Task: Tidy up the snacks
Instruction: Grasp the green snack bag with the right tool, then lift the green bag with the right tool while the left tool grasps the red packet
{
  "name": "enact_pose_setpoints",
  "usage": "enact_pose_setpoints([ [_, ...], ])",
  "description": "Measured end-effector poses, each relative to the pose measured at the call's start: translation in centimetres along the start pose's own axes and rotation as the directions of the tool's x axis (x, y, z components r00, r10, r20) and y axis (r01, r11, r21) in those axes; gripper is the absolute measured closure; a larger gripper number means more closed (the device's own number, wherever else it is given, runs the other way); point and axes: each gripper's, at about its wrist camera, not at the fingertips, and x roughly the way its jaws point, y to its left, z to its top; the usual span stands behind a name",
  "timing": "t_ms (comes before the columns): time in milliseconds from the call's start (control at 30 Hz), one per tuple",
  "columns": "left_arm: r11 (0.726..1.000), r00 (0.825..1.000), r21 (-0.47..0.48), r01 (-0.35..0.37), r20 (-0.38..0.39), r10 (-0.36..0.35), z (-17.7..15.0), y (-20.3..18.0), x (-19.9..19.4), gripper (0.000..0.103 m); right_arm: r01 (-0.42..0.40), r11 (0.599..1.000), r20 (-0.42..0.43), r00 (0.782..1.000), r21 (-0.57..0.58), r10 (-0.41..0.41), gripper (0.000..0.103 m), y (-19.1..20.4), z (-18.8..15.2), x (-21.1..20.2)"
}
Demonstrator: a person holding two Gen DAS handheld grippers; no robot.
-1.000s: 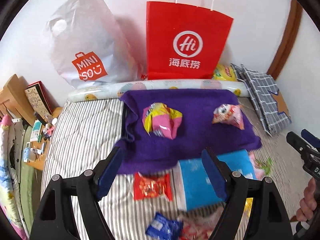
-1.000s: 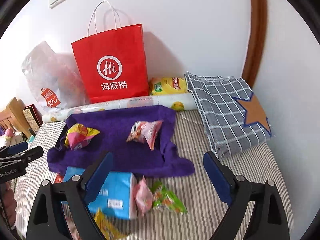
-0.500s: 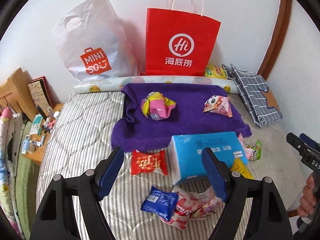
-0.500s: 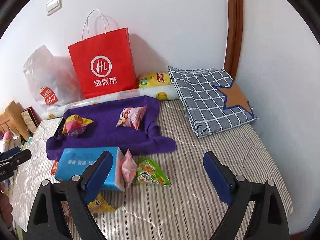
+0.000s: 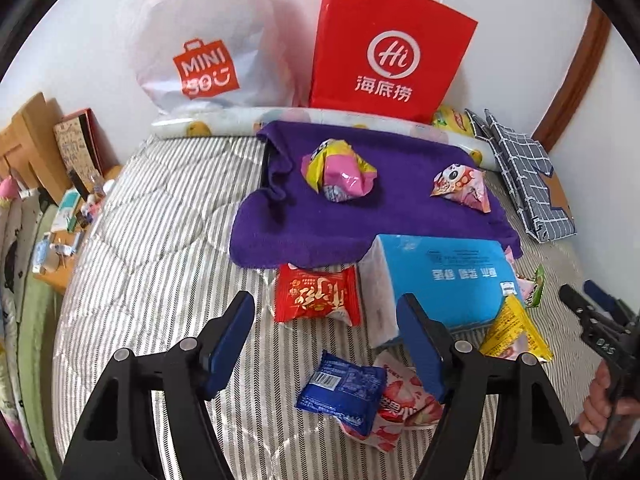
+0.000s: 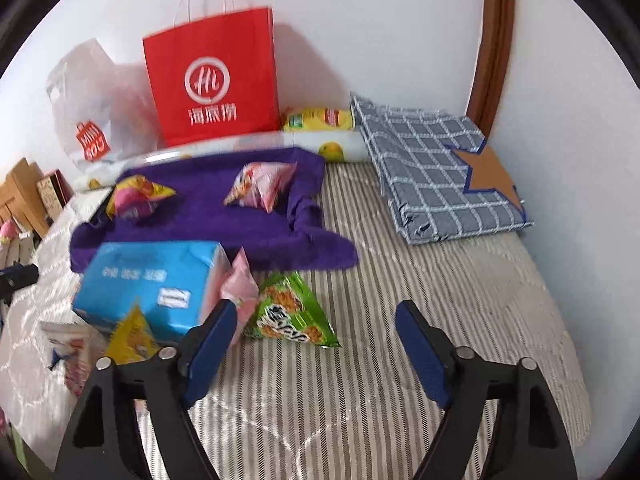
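Left wrist view, red snack packet point(image 5: 316, 295) glossy, crinkled, both hand-held grippers point(image 5: 326, 328) point(image 6: 316, 338) agape, empty.

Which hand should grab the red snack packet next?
Left. The open left gripper hangs right over the red snack packet; the open right gripper is by the green snack packet, past the blue tissue pack.

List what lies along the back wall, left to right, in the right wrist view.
White Miniso bag → red paper bag → yellow packet → folded checked cloth.
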Motion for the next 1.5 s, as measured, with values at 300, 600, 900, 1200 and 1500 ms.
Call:
enact_pose_setpoints([
  [300, 0.998, 0.998, -0.018, -0.053, -0.031, 0.052, -0.8, 1.8, 1.8, 0.029, -0.101, 0.993, -0.037, 0.994, 0.064, 0.104, 0.038, -1.2, -0.3, 4.1],
  [600, 0.997, 0.997, -0.044, -0.059, -0.042, 0.058, -1.0, 2.7, 2.6, 0.029, -0.125, 0.989, -0.075, 0.989, 0.082, 0.131, 0.038, -0.9, -0.5, 6.4],
  [900, 0.998, 0.998, -0.043, -0.05, -0.028, 0.049, -1.4, 2.7, 1.9, 0.029, -0.124, 0.989, -0.046, 0.991, 0.076, 0.128, 0.06, -1.6, -1.0, 3.7],
  [1200, 0.996, 0.999, -0.077, -0.036, -0.039, 0.033, -2.4, 3.7, 2.0, 0.029, -0.14, 0.985, -0.034, 0.989, 0.097, 0.144, 0.061, -2.4, -3.7, -0.2],
  [1500, 0.998, 0.999, -0.064, -0.02, -0.049, 0.017, -3.1, 3.0, 2.4, 0.029, -0.125, 0.987, -0.045, 0.991, 0.098, 0.13, 0.061, -2.4, -5.9, -1.3],
])
